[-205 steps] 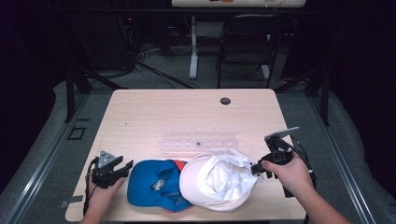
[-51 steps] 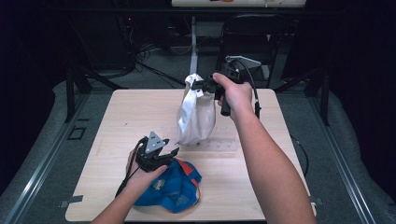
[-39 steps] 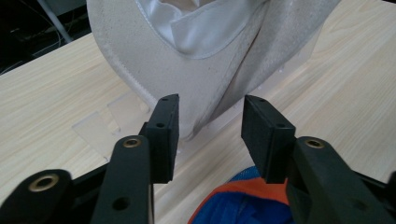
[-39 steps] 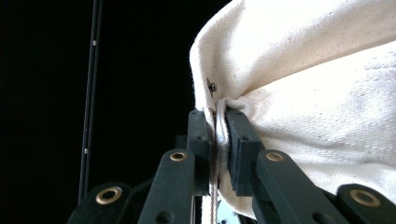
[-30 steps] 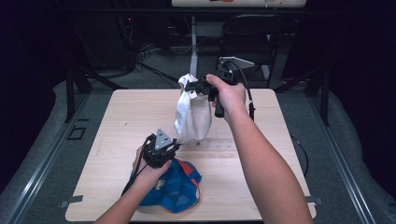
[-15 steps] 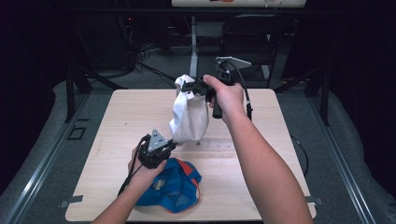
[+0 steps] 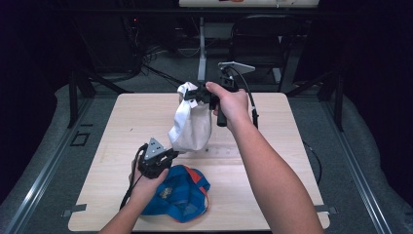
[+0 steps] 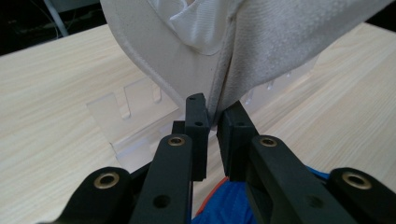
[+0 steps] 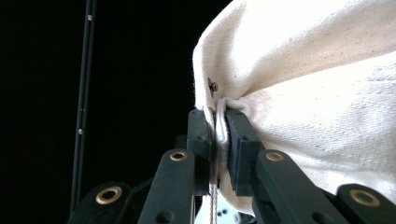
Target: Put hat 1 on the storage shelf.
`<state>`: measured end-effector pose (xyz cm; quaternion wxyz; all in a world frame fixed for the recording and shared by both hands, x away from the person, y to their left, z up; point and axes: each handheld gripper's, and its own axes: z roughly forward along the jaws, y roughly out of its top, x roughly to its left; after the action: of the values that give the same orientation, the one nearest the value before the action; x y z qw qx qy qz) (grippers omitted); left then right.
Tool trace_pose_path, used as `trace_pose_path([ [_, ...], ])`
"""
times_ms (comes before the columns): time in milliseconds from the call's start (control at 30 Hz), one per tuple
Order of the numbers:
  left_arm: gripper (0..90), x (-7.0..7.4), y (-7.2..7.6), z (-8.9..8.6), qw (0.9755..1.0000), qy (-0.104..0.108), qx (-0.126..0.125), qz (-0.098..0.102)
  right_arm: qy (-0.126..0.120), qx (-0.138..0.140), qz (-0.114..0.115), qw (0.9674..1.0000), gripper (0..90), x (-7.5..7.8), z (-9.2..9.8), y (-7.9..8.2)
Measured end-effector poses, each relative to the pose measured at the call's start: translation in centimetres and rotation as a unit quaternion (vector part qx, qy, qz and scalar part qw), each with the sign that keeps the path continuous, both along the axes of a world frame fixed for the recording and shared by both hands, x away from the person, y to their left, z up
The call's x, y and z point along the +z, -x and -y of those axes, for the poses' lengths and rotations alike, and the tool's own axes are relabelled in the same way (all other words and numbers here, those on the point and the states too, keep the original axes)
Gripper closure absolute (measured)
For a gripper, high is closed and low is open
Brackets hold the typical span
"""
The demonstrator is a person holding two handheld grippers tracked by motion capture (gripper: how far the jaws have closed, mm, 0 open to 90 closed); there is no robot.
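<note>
A white cap (image 7: 192, 124) hangs over the middle of the wooden table (image 7: 126, 117). My right gripper (image 7: 191, 95) holds it from the top; in the right gripper view the right gripper (image 9: 217, 126) is shut on a bunched fold of the white cap (image 9: 317, 84). My left gripper (image 7: 171, 153) meets the cap's lower left edge. In the left gripper view the left gripper (image 8: 213, 121) pinches the bottom seam of the white cap (image 8: 280, 46). A blue cap (image 7: 180, 192) with orange trim lies on the table under my left hand.
A clear plastic rack (image 7: 221, 148) with slots lies flat on the table right behind the hanging cap, and the rack (image 8: 135, 116) is close beyond my left jaws. A chair and a table leg stand in the dark beyond the far edge.
My left gripper has come up from over the blue cap to the white cap's lower edge and closed on it. My right hand has kept the cap hanging in nearly the same place.
</note>
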<state>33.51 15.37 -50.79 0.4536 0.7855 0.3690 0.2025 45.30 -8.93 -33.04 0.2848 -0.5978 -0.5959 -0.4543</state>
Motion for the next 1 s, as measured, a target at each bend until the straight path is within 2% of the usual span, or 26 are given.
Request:
trace_pose_path([
  [167, 83.1, -0.5, -0.1, -0.1, 0.9999, 0.006, 0.004, -0.009, 0.010, -0.001, -0.002, 1.0000, 81.3, -0.5, 0.0, 0.0],
  [333, 83.4, -0.8, -0.2, -0.1, 0.9999, -0.004, 0.007, -0.013, 0.014, -0.003, -0.007, 0.9999, 81.3, -1.2, 0.2, -0.1],
  [467, 83.6, -1.0, -0.3, -0.1, 0.9999, 0.001, 0.009, -0.011, 0.019, -0.002, -0.007, 0.9998, 81.3, -1.6, 0.3, -0.2],
  [567, 83.9, -0.9, -0.2, -0.2, 0.9998, -0.007, 0.009, -0.015, 0.021, -0.001, -0.007, 0.9997, 81.3, -1.8, 0.3, -0.3],
  [667, 83.9, -1.2, -0.2, -0.6, 0.9997, 0.000, 0.013, -0.020, 0.022, -0.004, -0.009, 0.9997, 81.3, -2.1, 0.2, -0.3],
  [833, 83.5, -2.1, -0.3, -0.7, 0.9993, 0.003, 0.015, -0.035, 0.038, 0.002, -0.012, 0.9992, 81.3, -2.5, -0.3, -0.2],
  [1000, 83.5, -2.5, -0.3, -0.3, 0.9994, -0.001, 0.016, -0.032, 0.050, 0.010, -0.010, 0.9986, 81.2, -2.7, -0.4, -0.3],
])
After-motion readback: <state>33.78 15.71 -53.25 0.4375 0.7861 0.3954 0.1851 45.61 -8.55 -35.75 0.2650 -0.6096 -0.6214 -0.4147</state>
